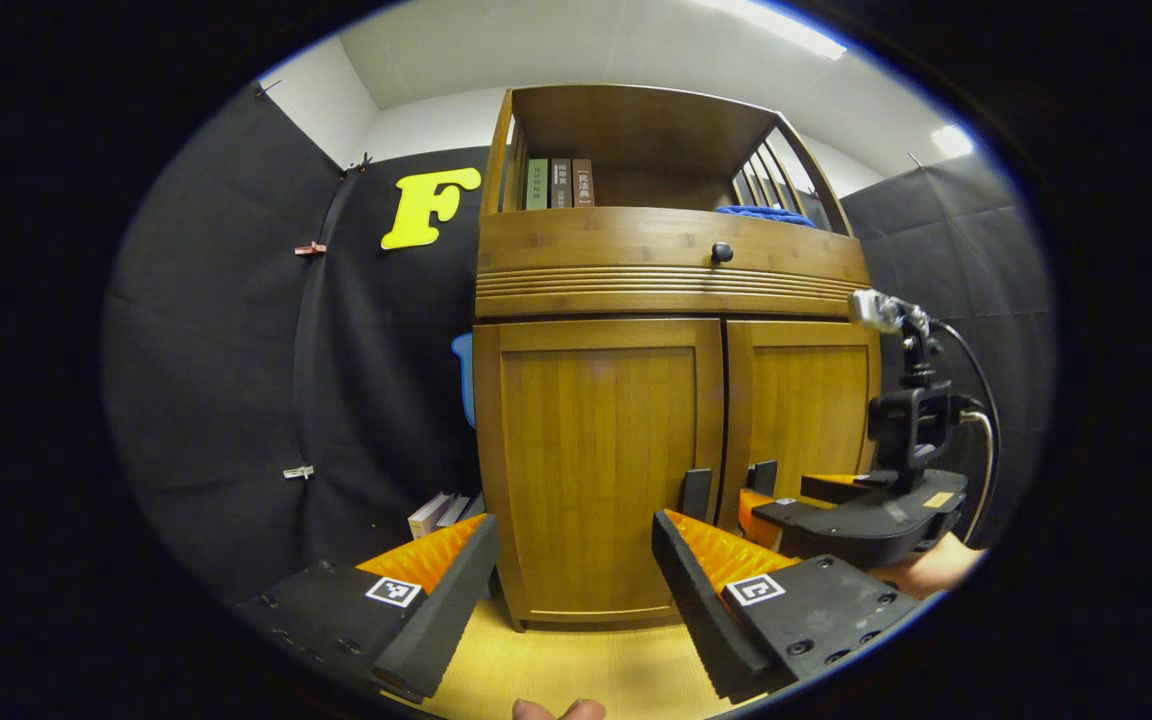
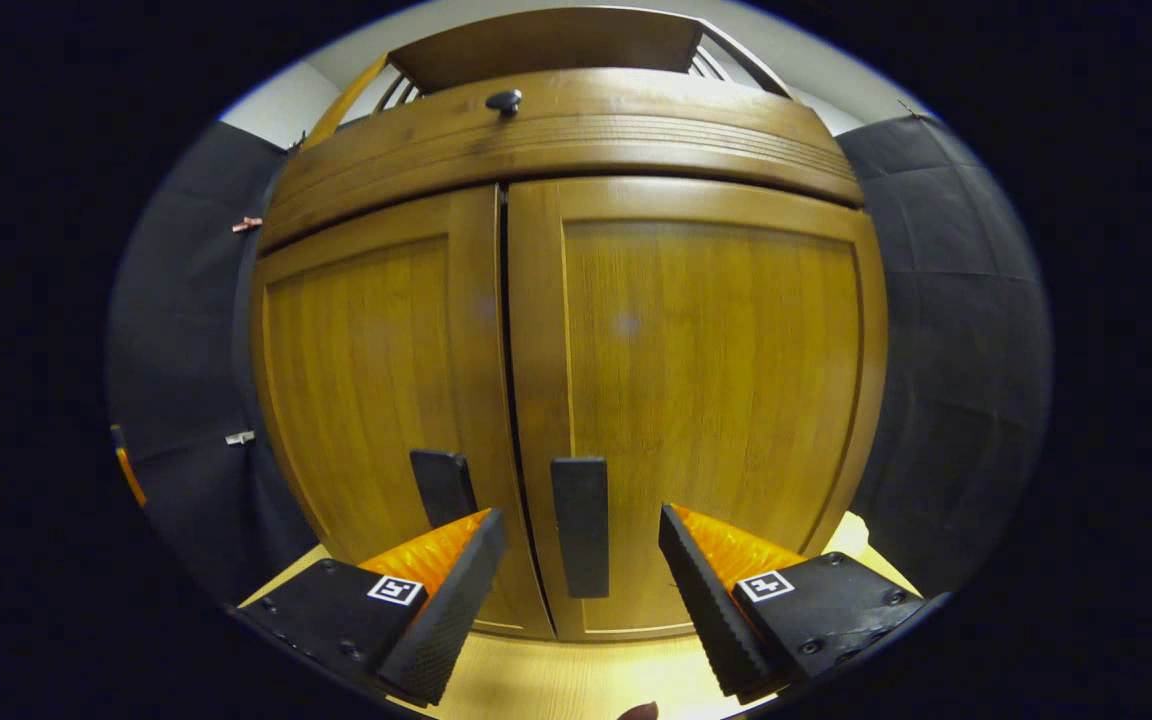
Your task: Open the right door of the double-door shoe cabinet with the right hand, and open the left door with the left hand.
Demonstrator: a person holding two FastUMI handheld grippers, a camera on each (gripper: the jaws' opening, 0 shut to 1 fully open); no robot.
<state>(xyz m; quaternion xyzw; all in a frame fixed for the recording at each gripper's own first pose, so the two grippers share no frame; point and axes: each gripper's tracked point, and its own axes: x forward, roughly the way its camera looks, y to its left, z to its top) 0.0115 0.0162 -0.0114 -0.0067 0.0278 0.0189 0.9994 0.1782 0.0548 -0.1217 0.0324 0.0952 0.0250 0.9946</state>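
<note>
Two doors face you, both closed: the left door (image 1: 598,460) and the right door (image 2: 706,400) of the shoe cabinet (image 1: 671,265) meet at a thin dark seam. Each carries a dark upright handle beside that seam, the left handle (image 2: 443,487) and the right handle (image 2: 580,540).

Your right gripper (image 2: 581,580) is spread wide and holds nothing. In the right gripper view it sits close to the cabinet, with the right handle between its fingers; whether either finger touches the handle cannot be told. The left handle stands just above its left finger.

Your left gripper (image 1: 576,590) is also wide apart and empty, farther back from the cabinet. In the left gripper view the left door fills the gap between its fingers, and the left handle shows just above its right finger. Past that finger you can see your right gripper low at the right door, with a hand (image 1: 931,570) behind it.

Above the doors is a drawer front with a round knob (image 1: 722,253). The open shelf on top holds three books (image 1: 560,183) and a blue cloth (image 1: 764,214). The cabinet stands on a pale wooden floor (image 1: 576,670), with more books (image 1: 444,513) lying beside its left foot.
</note>
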